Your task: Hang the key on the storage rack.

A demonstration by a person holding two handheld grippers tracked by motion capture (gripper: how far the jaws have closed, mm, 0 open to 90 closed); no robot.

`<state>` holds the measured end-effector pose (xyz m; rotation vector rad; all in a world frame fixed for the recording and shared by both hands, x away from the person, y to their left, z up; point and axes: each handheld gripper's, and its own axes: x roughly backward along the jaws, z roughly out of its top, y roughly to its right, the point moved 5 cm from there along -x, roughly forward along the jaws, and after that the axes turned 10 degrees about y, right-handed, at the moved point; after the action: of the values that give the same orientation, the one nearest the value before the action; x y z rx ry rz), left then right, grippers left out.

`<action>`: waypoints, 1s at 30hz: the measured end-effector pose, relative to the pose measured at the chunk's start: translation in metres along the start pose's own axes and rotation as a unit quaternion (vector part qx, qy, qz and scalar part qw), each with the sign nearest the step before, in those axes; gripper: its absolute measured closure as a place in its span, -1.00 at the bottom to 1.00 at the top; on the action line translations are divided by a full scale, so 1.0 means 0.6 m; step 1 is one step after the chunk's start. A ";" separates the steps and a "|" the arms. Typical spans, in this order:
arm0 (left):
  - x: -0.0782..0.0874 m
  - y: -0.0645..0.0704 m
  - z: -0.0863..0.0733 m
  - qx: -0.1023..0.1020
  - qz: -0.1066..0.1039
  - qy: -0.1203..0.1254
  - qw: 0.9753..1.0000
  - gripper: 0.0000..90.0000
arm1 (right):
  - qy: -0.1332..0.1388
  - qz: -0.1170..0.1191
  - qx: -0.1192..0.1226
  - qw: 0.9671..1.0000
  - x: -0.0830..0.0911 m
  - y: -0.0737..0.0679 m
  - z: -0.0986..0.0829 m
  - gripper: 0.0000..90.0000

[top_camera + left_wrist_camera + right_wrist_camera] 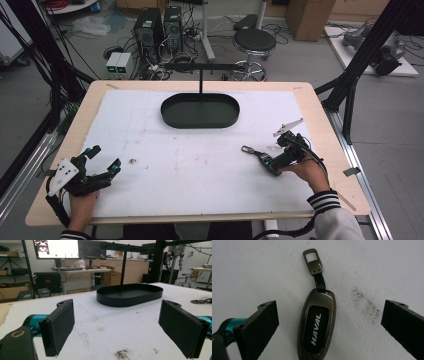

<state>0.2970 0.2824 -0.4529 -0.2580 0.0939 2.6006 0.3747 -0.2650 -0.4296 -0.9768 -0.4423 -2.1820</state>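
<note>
Glossy metal key fob (pixel 317 325)

A dark grey key fob (pixel 316 325) with white "HAVAL" lettering on black was observed. The tray (pixel 200 111) was black, the mat (pixel 200 165) white, stained.

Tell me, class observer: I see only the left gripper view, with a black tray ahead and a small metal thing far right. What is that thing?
Observer: A car key fob marked HAVAL, with a clip on a short strap.
Operator: Is the right gripper holding it?
Observer: No. In the right gripper view its jaws stand wide apart on either side of the fob, not touching it.
Operator: Anything in the tray?
Observer: The high view shows it bare, with a stand's post rising from its far edge.
</note>
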 end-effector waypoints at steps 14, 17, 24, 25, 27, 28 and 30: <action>0.000 0.000 0.000 0.001 0.000 0.000 1.000 -0.69 | -0.073 0.005 0.001 0.997 -0.026 -0.007 -0.008 -0.96; 0.000 0.000 0.000 0.002 0.001 0.000 1.000 -0.69 | -0.080 0.003 0.000 0.997 -0.029 -0.008 -0.008 -0.96; 0.000 0.000 0.000 0.001 0.000 0.000 1.000 -0.69 | -0.101 0.008 0.001 0.995 -0.038 -0.008 -0.011 -0.89; 0.000 0.000 0.000 0.002 0.000 0.000 1.000 -0.69 | -0.101 0.008 0.001 0.995 -0.038 -0.008 -0.011 -0.89; 0.000 0.000 0.000 0.002 0.000 0.000 1.000 -0.69 | -0.111 0.004 -0.003 0.994 -0.040 -0.006 -0.013 -0.89; 0.000 0.000 0.000 0.002 0.001 0.000 1.000 -0.69 | -0.111 0.004 -0.003 0.994 -0.040 -0.006 -0.013 -0.89; 0.000 0.000 0.000 0.002 0.001 0.000 1.000 -0.69 | -0.123 0.004 -0.002 0.992 -0.043 -0.005 -0.016 -0.84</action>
<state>0.2970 0.2825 -0.4529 -0.2570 0.0993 2.6012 0.3799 -0.2567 -0.4552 -1.2530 -0.5468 -2.0636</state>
